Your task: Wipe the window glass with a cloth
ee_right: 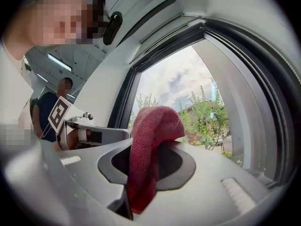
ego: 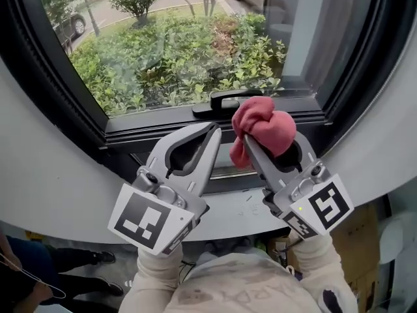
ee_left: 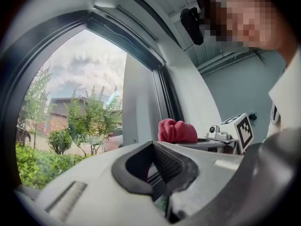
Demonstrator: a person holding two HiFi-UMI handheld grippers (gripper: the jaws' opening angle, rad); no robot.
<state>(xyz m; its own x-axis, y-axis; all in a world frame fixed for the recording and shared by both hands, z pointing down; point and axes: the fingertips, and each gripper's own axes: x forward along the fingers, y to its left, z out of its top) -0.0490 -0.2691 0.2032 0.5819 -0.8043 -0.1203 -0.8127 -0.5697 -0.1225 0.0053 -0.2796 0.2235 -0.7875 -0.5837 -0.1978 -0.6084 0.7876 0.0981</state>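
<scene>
right gripper (ego: 247,142) clamping red cloth (ego: 266,124), window handle (ego: 228,100) only in head view

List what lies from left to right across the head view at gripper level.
left marker cube → left gripper → red cloth → right marker cube

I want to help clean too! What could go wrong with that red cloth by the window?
The red cloth is a loose bunch pinched in the right gripper, so rubbing the glass might tug it free. It also sits just by the black window handle and could snag there.
</scene>
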